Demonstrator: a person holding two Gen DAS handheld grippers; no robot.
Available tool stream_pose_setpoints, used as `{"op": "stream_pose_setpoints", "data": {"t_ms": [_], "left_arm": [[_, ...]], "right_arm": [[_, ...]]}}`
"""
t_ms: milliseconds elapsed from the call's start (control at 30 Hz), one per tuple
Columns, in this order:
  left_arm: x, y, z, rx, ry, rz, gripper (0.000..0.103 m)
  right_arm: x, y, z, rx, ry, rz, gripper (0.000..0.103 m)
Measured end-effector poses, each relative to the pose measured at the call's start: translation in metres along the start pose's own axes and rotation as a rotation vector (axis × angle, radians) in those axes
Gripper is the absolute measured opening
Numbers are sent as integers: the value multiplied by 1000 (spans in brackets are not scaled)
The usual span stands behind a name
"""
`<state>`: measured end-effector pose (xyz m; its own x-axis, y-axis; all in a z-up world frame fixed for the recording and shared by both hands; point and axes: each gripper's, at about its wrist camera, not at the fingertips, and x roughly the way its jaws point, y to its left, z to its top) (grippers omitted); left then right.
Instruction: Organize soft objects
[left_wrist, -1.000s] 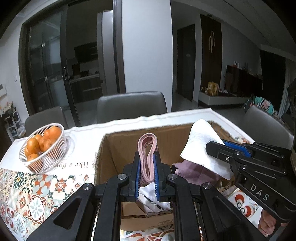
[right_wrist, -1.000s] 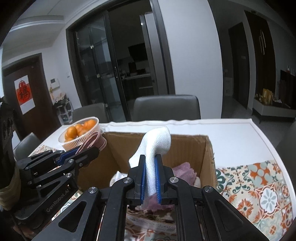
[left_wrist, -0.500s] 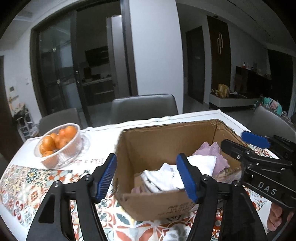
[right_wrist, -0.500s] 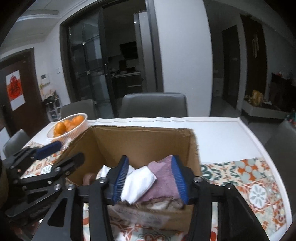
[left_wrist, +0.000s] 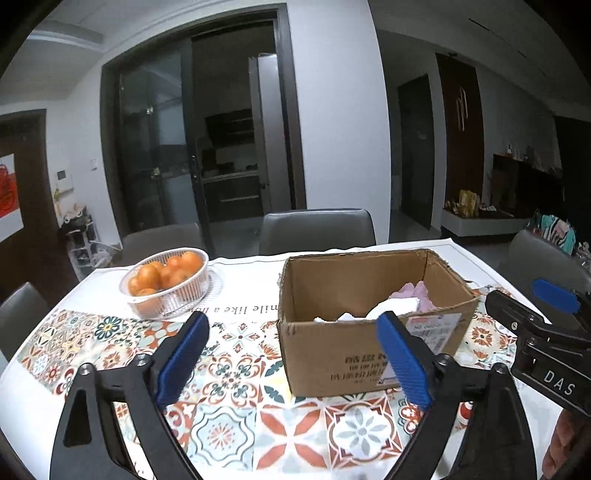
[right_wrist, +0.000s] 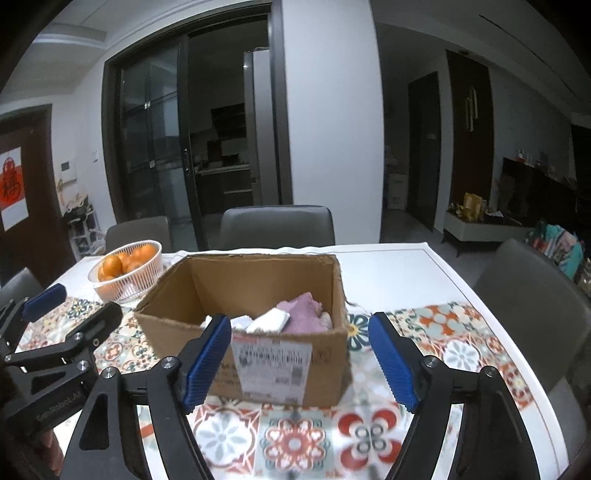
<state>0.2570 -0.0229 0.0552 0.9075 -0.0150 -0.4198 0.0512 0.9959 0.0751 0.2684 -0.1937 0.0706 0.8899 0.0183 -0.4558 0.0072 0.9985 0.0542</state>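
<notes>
Inside cardboard box (right_wrist: 258, 354): white (right_wrist: 271, 320), purple cloths (right_wrist: 301, 312).

left tongs (left_wrist: 291, 363) opening, empty, right tongs (right_wrist: 299, 363) opening, empty

We see our right tool (right_wrist: 300, 362) opening, empty, before the cardboard box (right_wrist: 258, 354) of soft cloths (right_wrist: 291, 317) on the bench (right_wrist: 391, 269).

Light: dim indoor | edges: fisheye-bent, dark corners | blur: right view foreground
</notes>
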Motion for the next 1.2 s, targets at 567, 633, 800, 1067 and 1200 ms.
{"op": "stream_pose_setpoints", "data": {"t_ms": [567,633,800,1067,1200], "left_arm": [[-107,-3,-43,-23,-48,70,103],[-117,-4,-47,-20,-49,59,103],[-138,-8,-57,-19,-51,45,103],[-165,-12,-66,-8,-84,58,103],[-176,-12,-68,-9,-95,60,103]], "right_arm": [[-113,1,-40,-56,-91,-80,86],[-124,1,-46,-63,-94,-82,86],[-148,-1,-62,-61,-99,-79,86],[-172,-6,-74,-38,-111,-81,86],[-183,-10,-77,-26,-123,-81,86]]}}
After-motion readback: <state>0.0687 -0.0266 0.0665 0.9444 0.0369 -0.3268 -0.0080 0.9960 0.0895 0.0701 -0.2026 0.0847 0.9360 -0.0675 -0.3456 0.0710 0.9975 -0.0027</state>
